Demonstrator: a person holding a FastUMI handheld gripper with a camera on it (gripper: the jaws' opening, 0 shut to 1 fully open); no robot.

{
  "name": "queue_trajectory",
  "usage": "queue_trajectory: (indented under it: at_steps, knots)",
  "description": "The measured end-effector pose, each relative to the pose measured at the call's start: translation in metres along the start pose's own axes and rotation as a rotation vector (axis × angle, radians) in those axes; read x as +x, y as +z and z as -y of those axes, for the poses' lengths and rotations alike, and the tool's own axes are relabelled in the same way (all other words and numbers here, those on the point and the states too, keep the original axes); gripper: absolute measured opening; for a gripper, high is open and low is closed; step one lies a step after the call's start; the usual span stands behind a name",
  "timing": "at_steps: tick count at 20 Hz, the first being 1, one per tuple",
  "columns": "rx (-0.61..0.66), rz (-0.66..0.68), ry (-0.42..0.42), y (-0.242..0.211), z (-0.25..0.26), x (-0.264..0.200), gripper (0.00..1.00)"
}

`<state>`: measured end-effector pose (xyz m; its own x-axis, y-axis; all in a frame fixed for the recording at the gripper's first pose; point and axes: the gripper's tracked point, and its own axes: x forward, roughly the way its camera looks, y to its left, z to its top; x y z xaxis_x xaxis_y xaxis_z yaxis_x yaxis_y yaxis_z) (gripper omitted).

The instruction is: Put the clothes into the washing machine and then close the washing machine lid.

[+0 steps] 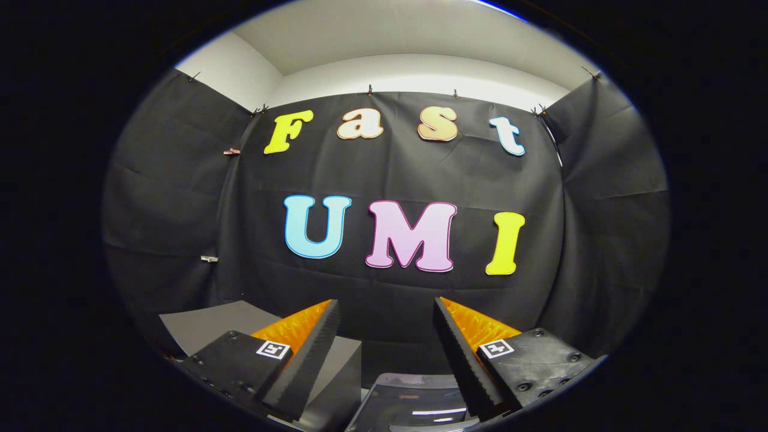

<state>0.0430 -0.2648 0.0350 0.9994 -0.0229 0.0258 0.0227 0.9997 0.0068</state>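
I have the tool (384, 312) held level and facing the black cloth wall (396, 180) of the booth, its two fingers spread wide with nothing between them. Below the fingers, and nearer to me than their tips, sits a glossy dark, translucent panel with a pale grey rim (411, 399); I take it for the washing machine's lid, though too little of it shows for me to say whether it is up or down. Left of that panel lies a flat grey desk (210, 324), bare where I can see it. No clothes appear near the panel or in the tool. This would fit either a load still waiting somewhere off to the side, or clothes already inside; I cannot settle which from here.
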Motion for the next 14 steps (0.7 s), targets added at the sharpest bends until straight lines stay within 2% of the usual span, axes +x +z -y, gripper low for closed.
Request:
queue_trajectory:
  at_steps: [7, 14]
  knots:
    - [-0.007, -0.007, 0.000, -0.004, -0.003, 0.004, 0.99]
    - [-0.027, -0.013, 0.049, -0.012, -0.014, -0.004, 0.99]
